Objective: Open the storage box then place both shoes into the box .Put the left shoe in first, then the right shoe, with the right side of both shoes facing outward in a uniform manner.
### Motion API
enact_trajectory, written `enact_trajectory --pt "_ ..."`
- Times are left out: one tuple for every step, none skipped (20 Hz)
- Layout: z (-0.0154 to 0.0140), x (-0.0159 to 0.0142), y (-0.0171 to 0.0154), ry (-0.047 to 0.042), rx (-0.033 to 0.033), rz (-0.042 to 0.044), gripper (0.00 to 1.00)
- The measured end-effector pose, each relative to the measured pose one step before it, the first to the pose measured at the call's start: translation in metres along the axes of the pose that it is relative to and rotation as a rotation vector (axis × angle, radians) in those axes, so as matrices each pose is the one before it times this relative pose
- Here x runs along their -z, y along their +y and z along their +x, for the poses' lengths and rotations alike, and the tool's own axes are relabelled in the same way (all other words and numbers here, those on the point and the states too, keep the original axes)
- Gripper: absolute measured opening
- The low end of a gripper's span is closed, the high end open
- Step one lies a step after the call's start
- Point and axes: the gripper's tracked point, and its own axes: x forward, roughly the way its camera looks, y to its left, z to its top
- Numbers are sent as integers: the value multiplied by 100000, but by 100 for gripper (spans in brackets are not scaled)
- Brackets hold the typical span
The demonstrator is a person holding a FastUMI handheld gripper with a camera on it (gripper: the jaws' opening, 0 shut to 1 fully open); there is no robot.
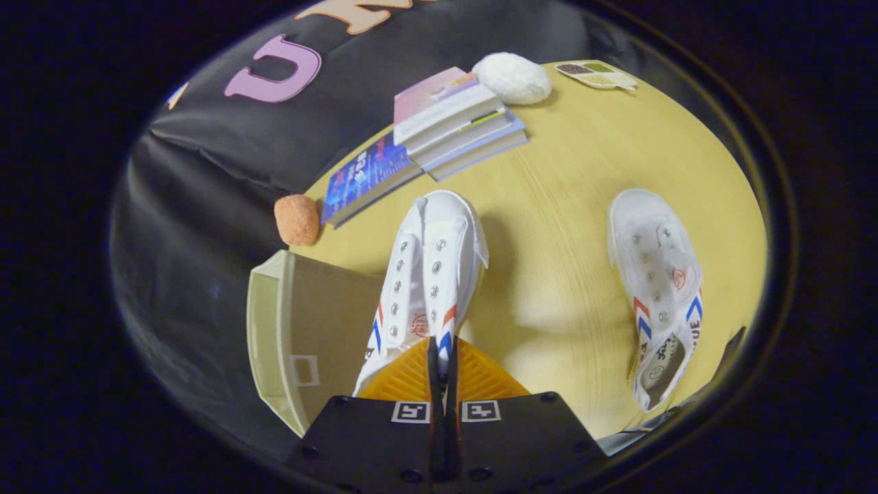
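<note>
Shoe (429, 274) hung pinched in the gripper (442, 360), jaws clamped on its heel edge; storage box (302, 336) lay open at nine o'clock. Advised lowering toe-first, level.

Probably a staged recording booth: black cloth wall (206, 171) behind a wooden table (590, 158) with stacked books (453, 123).

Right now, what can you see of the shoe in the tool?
The white canvas lace-less sneaker has metal eyelets, red and blue chevron stripes on its side and a red round logo. It hangs toe forward, above the yellow wooden table, beside the open beige plastic storage box. The tool is shut on its collar edge, both fingers pinching the fabric.
</note>
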Motion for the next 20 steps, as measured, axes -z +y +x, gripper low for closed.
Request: enact_trajectory --pt "-920 -769 1253 -2012 -1258 -1397 2" --pt "-950 -715 1234 -2065 -1019 -1942 3" --pt "-823 -725 1447 -1961 -1095 -1885 3" --pt "-747 -632 1514 -1748 -1586 -1678 3" --pt "-511 -565 1774 -1246 -2191 -1134 3" --pt "-537 -334 1850 -1072 -2618 -699 3" --pt "-206 -205 1834 -390 -2549 -807 3" --pt "86 116 1693 -239 -2076 -729 3" --pt "346 279 1607 499 -1767 -1064 3" --pt "343 427 1545 577 -1505 -562 3" --pt "566 478 1529 484 -1563 -624 3" --pt "589 567 1303 394 -1288 -522 3" --pt "713 660 1167 511 -477 179 3" --pt "616 768 1124 579 -187 172 2" --pt "821 831 920 922 51 91 2" --pt "634 738 820 1079 246 582 2" --pt "1038 693 598 1413 79 331 3" --pt "638 544 358 844 206 124 3" --pt "726 577 349 1067 516 -310 3" --pt "439 590 348 782 700 -69 3"
